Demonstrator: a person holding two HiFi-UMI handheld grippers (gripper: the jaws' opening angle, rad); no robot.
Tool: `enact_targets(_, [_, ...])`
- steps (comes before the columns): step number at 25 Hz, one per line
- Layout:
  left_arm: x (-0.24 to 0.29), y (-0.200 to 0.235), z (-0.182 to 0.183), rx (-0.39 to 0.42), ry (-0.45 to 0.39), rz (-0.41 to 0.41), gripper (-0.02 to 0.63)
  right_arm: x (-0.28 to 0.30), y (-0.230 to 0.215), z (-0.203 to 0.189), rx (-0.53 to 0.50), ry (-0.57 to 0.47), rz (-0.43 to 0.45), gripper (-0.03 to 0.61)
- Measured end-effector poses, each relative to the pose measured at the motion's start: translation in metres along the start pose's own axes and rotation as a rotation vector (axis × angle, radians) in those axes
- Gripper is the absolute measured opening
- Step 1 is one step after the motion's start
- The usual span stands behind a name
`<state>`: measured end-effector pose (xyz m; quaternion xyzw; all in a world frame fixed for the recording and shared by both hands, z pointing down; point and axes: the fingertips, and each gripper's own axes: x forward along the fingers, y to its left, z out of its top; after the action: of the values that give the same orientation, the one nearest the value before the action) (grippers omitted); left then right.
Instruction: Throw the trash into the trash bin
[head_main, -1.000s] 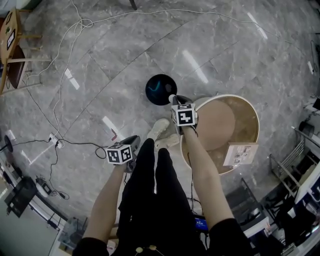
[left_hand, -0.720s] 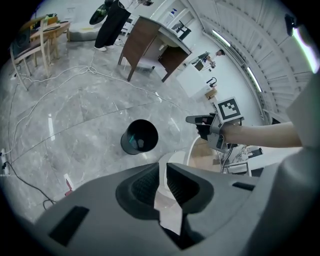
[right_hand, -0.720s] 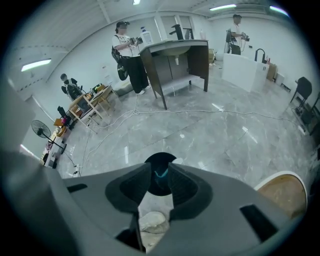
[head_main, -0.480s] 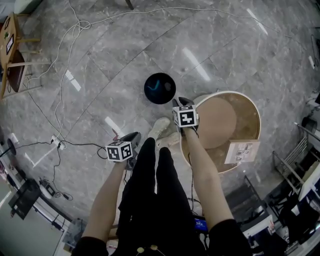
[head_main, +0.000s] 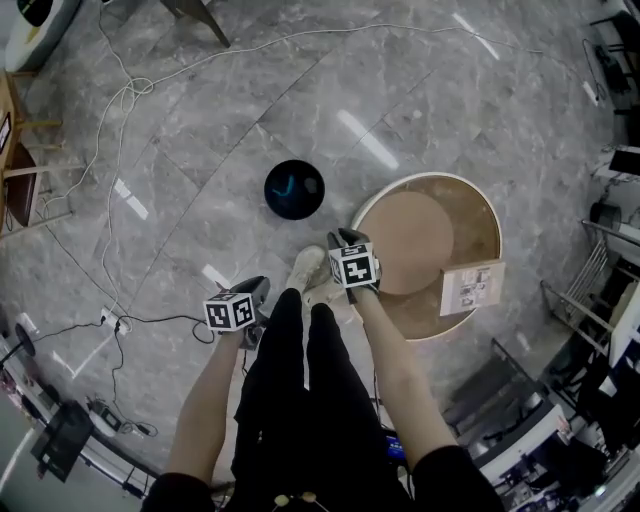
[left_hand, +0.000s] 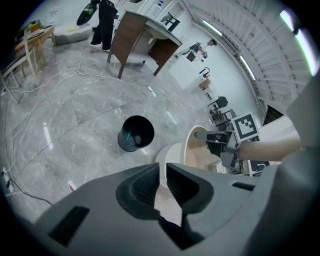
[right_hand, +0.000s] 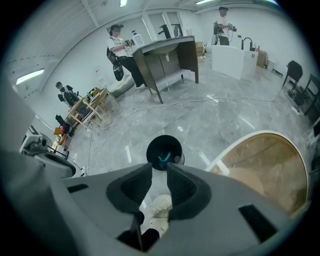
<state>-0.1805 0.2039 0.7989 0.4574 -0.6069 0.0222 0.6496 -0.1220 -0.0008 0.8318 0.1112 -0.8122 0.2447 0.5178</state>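
Note:
The black round trash bin (head_main: 294, 189) stands on the grey marble floor ahead of my feet, with a teal scrap (right_hand: 163, 159) lying inside it. My right gripper (head_main: 343, 238) hangs between the bin and the round table, a short way back from the bin's rim. Its jaws (right_hand: 159, 170) are closing and hold nothing. My left gripper (head_main: 256, 288) is low at my left leg, open and empty too (left_hand: 162, 172). The left gripper view also shows the bin (left_hand: 136, 132) and the right gripper (left_hand: 215, 137).
A round wooden table (head_main: 490, 215) with a white rim stands close on the right and carries a printed card (head_main: 472, 287). White cables (head_main: 130, 90) trail over the floor at the left. My pale shoes (head_main: 305, 268) are just behind the bin. Racks and gear crowd the right edge.
The right gripper has drawn back from the bin's rim toward my legs. Its jaws, narrow before, now stand apart. The left gripper has stayed put.

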Motion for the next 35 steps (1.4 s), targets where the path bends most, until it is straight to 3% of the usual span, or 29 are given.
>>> enact_targets(8, [0.001,-0.012,-0.003,0.135,0.101,-0.036,0.046,-0.073,-0.004,-0.092,0.056,0.041,-0.075,0.091])
enact_targets(12, [0.007,-0.027,-0.007,0.24,0.186,-0.058,0.044,-0.128,-0.024,-0.153,0.194,0.015,-0.173,0.08])
enact_targets(16, [0.008,-0.046,-0.036,0.32,0.35,-0.059,0.026,-0.191,-0.03,-0.202,0.398,-0.118,-0.231,0.013])
enact_targets(20, [0.006,-0.102,-0.05,0.424,0.403,-0.143,0.009,-0.275,-0.026,-0.209,0.582,-0.439,-0.247,0.005])
enact_targets(23, [-0.002,-0.17,-0.034,0.585,0.33,-0.267,0.006,-0.346,-0.016,-0.193,0.681,-0.737,-0.278,0.003])
enact_targets(27, [-0.039,-0.289,-0.005,0.829,0.096,-0.465,0.006,-0.445,0.004,-0.169,0.68,-1.05,-0.34,0.003])
enact_targets(31, [-0.109,-0.403,0.02,1.013,-0.197,-0.649,0.006,-0.527,0.027,-0.142,0.537,-1.198,-0.427,0.003])
enact_targets(35, [-0.183,-0.473,0.031,1.122,-0.44,-0.764,0.006,-0.587,0.047,-0.113,0.366,-1.266,-0.505,0.003])
